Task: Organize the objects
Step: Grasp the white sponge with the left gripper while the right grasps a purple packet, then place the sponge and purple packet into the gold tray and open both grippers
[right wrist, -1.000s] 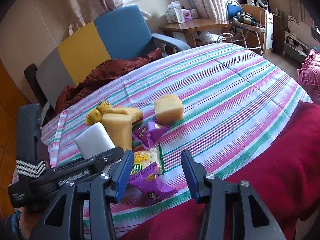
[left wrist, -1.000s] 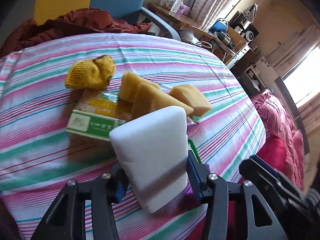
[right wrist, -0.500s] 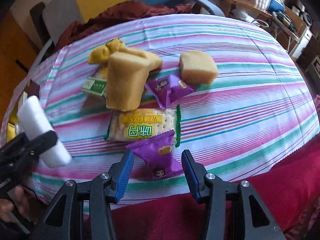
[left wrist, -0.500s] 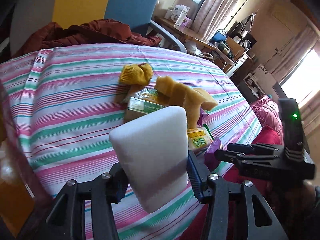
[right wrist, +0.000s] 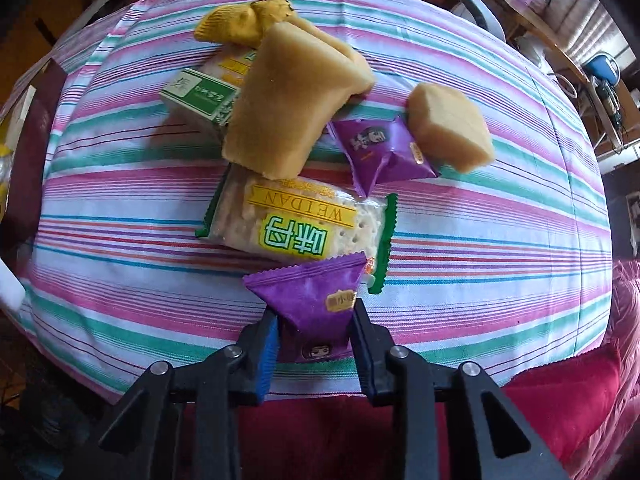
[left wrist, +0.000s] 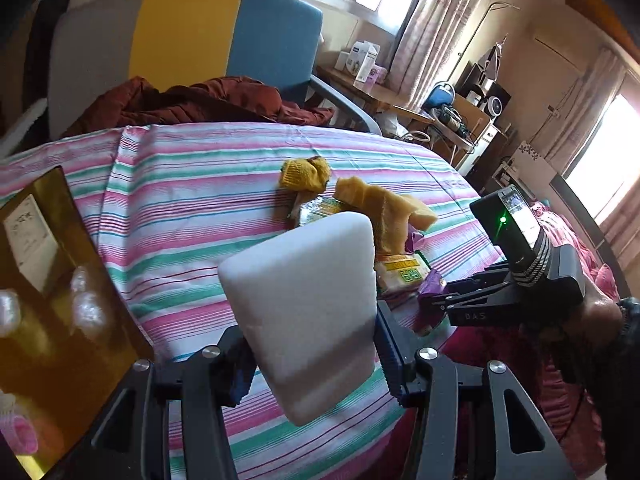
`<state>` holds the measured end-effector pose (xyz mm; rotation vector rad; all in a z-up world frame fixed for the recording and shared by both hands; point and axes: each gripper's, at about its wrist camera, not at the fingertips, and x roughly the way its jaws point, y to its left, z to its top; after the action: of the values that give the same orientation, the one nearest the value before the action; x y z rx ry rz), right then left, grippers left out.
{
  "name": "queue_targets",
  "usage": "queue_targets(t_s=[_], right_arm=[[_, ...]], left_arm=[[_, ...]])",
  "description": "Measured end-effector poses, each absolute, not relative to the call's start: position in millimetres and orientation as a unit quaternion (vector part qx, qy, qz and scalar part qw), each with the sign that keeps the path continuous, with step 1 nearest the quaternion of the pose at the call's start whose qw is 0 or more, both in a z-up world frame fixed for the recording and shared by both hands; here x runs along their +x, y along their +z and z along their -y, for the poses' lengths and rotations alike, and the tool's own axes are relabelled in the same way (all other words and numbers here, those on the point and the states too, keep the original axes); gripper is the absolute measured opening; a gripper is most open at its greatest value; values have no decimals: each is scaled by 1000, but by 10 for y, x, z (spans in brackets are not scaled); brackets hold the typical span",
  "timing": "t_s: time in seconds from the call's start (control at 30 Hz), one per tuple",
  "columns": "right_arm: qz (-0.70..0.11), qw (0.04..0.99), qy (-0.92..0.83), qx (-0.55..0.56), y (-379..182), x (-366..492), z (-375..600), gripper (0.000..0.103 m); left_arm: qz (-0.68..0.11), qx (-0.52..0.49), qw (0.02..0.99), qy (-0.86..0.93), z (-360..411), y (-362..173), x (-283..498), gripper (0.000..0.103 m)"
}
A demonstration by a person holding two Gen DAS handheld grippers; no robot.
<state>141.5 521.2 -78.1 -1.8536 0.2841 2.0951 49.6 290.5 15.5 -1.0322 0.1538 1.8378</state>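
Observation:
My left gripper (left wrist: 312,356) is shut on a white sponge block (left wrist: 304,304) and holds it above the near left part of the striped table (left wrist: 180,208). My right gripper (right wrist: 314,340) is closed on a purple snack packet (right wrist: 316,296) at the table's near edge; the gripper also shows in the left wrist view (left wrist: 436,304). Behind the packet lie a green-edged cracker pack (right wrist: 296,220), a large yellow sponge (right wrist: 284,100), a second purple packet (right wrist: 380,152), a smaller yellow sponge (right wrist: 448,128), a green box (right wrist: 200,96) and a yellow cloth (right wrist: 240,24).
An open yellow-brown box (left wrist: 52,304) with small items inside stands at the table's left edge. A grey, yellow and blue chair (left wrist: 188,40) with a dark red garment (left wrist: 192,100) is behind the table. A red cushion (right wrist: 560,392) is at the near right.
My left gripper has pulled back and left with the white sponge, bringing the yellow-brown box into view. My right gripper has moved down and closed on the near purple packet.

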Motion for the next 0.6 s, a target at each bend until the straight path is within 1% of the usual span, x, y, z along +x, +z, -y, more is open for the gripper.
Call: queue_targets(t_s=[0.13, 0.37, 0.6], right_arm=[[-109, 175, 750, -629, -710, 1481, -5232, 31], [-155, 189, 800, -547, -459, 1758, -5346, 31], [-154, 213, 825, -501, -214, 1873, -5236, 31]], left_arm=[[-66, -417, 480, 769, -2781, 163, 487, 53], [-59, -403, 455, 792, -2504, 228, 427, 53], [-43, -391, 425, 815, -2127, 322, 337, 53]])
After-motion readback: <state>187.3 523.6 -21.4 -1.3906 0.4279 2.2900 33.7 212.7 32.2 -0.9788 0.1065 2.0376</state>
